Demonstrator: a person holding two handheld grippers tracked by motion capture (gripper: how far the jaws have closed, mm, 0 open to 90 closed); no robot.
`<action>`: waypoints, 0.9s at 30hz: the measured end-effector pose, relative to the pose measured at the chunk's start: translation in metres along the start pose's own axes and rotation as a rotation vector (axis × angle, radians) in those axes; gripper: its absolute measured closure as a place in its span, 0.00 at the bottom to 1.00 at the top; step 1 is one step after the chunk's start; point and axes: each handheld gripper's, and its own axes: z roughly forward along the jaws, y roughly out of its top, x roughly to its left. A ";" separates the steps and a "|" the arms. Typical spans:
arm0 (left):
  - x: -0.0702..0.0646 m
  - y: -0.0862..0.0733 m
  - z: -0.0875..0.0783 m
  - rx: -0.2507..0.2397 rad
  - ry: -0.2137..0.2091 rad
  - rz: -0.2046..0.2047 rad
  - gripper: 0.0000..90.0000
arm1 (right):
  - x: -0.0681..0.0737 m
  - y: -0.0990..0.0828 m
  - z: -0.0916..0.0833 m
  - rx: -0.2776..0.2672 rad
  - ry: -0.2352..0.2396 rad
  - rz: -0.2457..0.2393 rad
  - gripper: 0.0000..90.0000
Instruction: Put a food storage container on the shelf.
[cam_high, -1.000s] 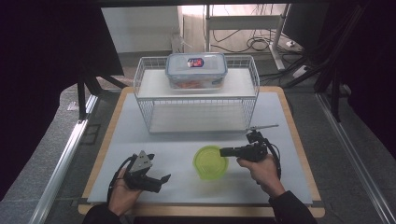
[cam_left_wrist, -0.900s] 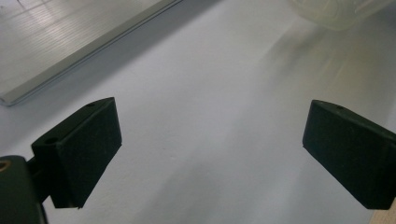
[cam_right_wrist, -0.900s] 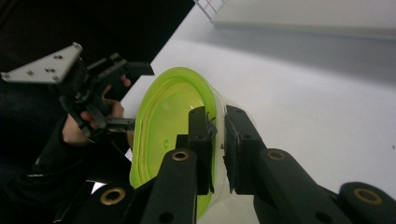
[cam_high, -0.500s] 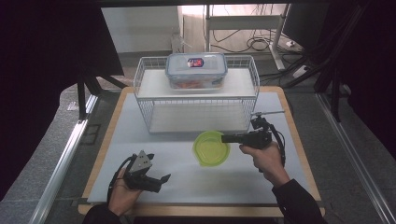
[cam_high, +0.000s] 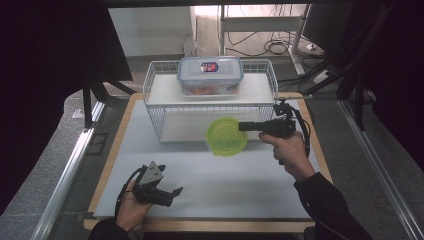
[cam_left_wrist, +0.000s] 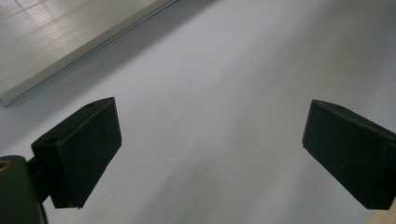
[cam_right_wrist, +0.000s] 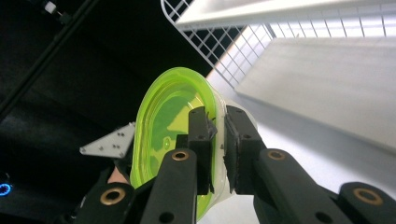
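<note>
2 shelves make up the biggest thing on our bench (cam_high: 200, 175): a white wire rack (cam_high: 210, 97) standing at the far side, with a flat top board and an open bay beneath it. On the top board, toward the left of middle, sits a clear lidded box (cam_high: 210, 75) with something red and orange inside.

Next in size is the green bowl (cam_high: 227, 136), a translucent tub with a bright green lid. We judge the step in hand to be carrying it to the rack: it hangs clear of the bench, just in front of the lower bay, with nothing under it. In the right gripper view the green bowl (cam_right_wrist: 173, 135) is tipped on its side, and the jaws of the right gripper (cam_right_wrist: 218, 149) are pinched on its rim, 1 pad on the lid side and 1 on the pale wall.

The left gripper (cam_high: 159, 192) rests low at the near left of the bench, well apart from the bowl. Its jaws stand wide apart with nothing between them, as the left gripper view shows over the bare white surface.

For the next move we reckon the bowl wants levelling before it is set down, and the hand must clear the wire front of the rack. Whether it belongs on the top board beside the box or in the bay below, we cannot tell.
</note>
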 end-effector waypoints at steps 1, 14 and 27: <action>0.000 0.000 0.000 -0.002 0.000 0.000 0.05 | 0.001 0.003 -0.001 -0.005 0.005 0.002 0.91; 0.001 -0.001 0.000 0.000 -0.003 -0.009 0.05 | 0.015 0.041 -0.008 -0.045 0.004 0.007 0.91; 0.000 -0.001 0.000 -0.005 -0.009 -0.012 0.05 | 0.029 0.081 -0.006 -0.082 -0.013 0.005 0.91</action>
